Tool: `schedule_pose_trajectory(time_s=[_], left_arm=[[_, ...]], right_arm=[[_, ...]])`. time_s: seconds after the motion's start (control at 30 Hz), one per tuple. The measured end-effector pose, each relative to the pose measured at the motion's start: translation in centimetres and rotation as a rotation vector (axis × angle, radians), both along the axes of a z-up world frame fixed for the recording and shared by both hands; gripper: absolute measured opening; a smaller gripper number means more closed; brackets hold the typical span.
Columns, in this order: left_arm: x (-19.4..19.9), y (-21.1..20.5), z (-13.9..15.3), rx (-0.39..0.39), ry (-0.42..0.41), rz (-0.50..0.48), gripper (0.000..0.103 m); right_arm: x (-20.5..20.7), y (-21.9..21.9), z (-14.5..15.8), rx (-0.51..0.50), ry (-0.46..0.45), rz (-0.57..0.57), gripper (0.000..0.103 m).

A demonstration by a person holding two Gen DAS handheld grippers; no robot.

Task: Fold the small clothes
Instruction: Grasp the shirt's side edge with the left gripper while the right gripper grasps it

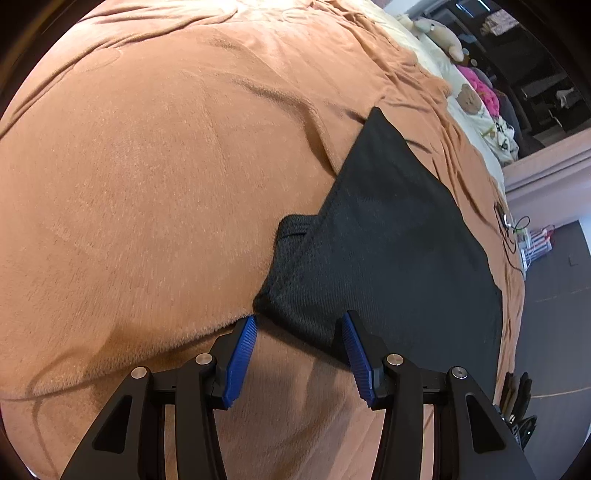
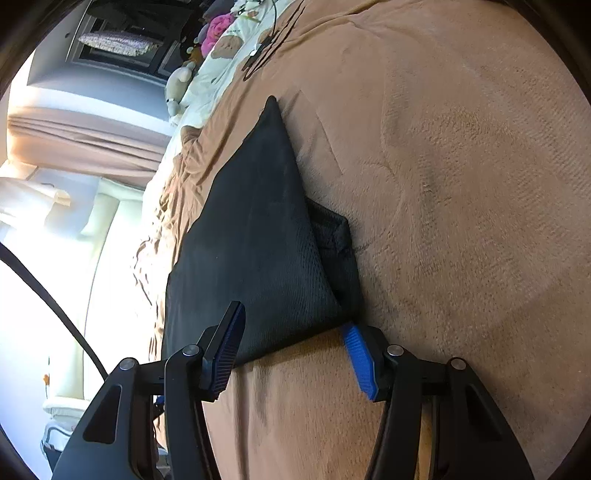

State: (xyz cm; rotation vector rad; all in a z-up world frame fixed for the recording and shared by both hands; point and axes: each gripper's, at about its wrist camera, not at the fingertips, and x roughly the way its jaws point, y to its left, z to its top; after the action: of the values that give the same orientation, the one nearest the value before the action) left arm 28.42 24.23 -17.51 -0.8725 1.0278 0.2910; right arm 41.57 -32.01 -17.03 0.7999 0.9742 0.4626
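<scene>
Low in each frame, the left gripper and right gripper stand with jaws apart at the near edge of the black garment – ready, I judge, to pinch it. It lies mid-frame on the brown blanket; stuffed toys sit upper right.

A bed spread with a plush, tan-brown fleece blanket — a folded black mesh-knit garment lies flat on it, stuffed toys along the far edge.

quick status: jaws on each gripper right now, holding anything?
Left gripper: open, jaws around the near corner of the black garment, not clamped.
Right gripper: open, jaws around the garment's near corner, holding nothing.
</scene>
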Motion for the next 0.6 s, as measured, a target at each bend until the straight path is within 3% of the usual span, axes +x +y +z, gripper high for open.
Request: schedule_pose_trajectory(time_s=[0.13, 0.2, 0.27, 0.33, 0.43, 0.6], left_arm=[[0.2, 0.2, -0.5, 0.007, -0.011, 0.033, 0.048], [0.1, 0.3, -0.6, 0.013, -0.015, 0.058, 0.041], [0.1, 0.4, -0.5, 0.034, -0.001, 0.071, 0.018], [-0.1, 0.5, -0.5, -0.010, -0.029, 0.069, 0.007], [-0.5, 0.3, 0.3, 0.001, -0.050, 0.060, 0.006], [-1.3, 0.6, 2.6, 0.009, -0.097, 0.059, 0.005]], right_arm=[[0.0, 0.7, 0.1, -0.011, -0.025, -0.018, 0.052], [0.1, 1.4, 0.3, -0.022, -0.044, -0.021, 0.050], [0.0, 1.9, 0.3, -0.046, -0.058, -0.032, 0.035], [-0.6, 2.5, 0.1, -0.064, -0.053, -0.043, 0.005], [-0.7, 2.5, 0.0, -0.029, -0.035, -0.042, 0.003], [-1.2, 2.2, 2.2, -0.039, -0.083, -0.021, 0.002]])
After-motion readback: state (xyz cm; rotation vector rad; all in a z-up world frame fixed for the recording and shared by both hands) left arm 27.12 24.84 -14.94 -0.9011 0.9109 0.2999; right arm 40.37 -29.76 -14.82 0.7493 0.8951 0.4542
